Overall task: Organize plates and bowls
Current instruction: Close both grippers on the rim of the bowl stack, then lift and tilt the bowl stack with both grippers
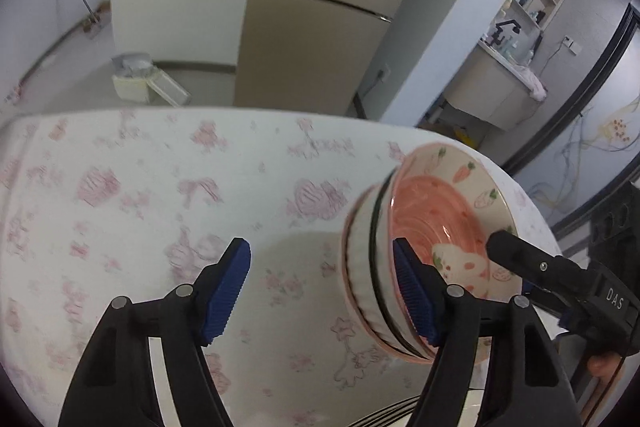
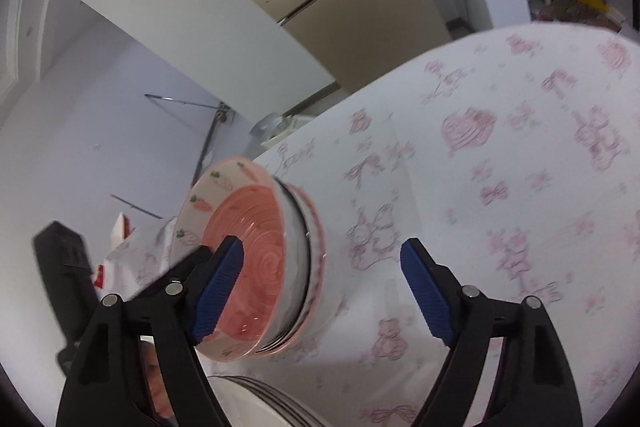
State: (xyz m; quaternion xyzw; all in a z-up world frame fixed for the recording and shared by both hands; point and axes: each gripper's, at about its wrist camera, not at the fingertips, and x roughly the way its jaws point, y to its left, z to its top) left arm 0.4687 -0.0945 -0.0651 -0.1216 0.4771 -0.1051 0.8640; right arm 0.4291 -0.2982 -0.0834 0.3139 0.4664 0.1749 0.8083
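Stack of bowls [image 1: 420, 259] sits on the table [image 1: 160, 187]. My left gripper [image 1: 324, 291] and right gripper [image 2: 320, 291] each straddle its rim, not pinching. I'd squeeze evenly.

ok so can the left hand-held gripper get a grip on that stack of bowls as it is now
Probably yes. The left hand-held gripper is open with one blue pad already at the rim of the stack of bowls, and nothing blocks it, though the right hand-held gripper crowds the same bowl.

Home kitchen: fridge [image 1: 316, 39], tablecloth [image 1: 160, 187] (floral).
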